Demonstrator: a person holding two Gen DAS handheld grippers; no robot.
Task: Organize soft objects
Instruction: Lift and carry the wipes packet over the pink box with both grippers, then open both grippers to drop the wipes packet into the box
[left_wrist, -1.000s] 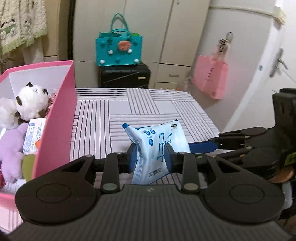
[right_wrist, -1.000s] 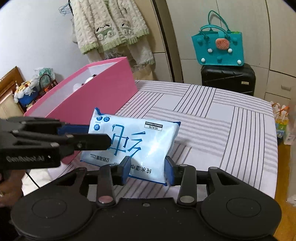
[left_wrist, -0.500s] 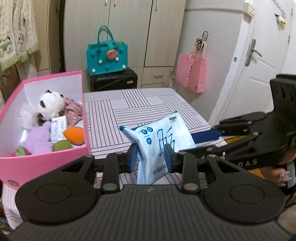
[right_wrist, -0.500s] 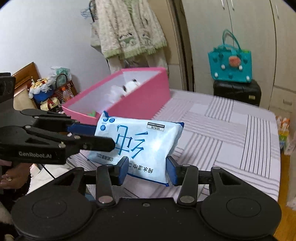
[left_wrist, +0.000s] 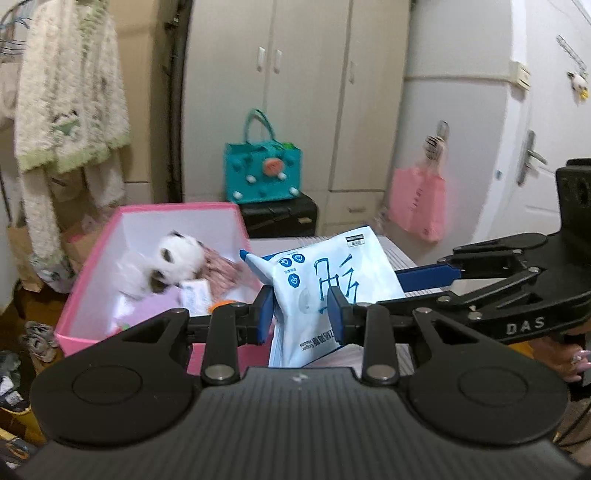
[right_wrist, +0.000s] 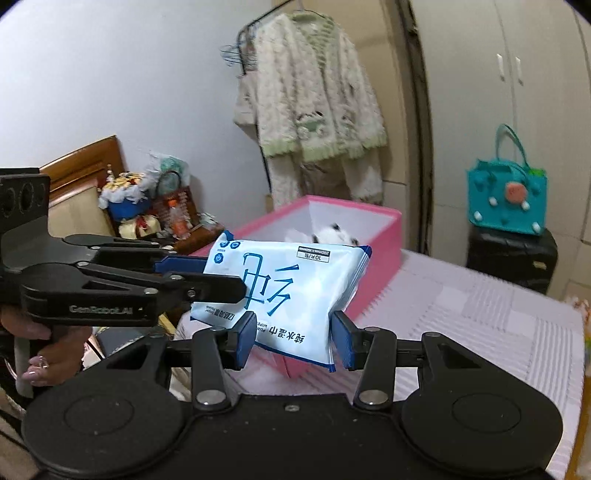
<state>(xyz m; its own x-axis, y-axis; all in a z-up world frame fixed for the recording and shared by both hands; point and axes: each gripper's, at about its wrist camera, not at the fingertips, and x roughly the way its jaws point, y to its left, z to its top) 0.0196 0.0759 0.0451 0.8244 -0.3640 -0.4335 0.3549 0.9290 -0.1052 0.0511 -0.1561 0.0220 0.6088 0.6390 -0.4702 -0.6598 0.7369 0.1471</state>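
Both tools gripping the wipes pack (left_wrist: 325, 284): left tool (left_wrist: 300, 314), right tool (right_wrist: 293, 334). It's lifted off the bench since a second ago, pink box (left_wrist: 88, 291) now lower left, so drop-in's close.

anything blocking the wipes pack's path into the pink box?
Nothing visible does. The wipes pack hangs above the table, clamped by the left gripper and the right gripper. The pink box is open-topped; a plush panda and other soft items lie inside, below the rim, which the pack must clear.
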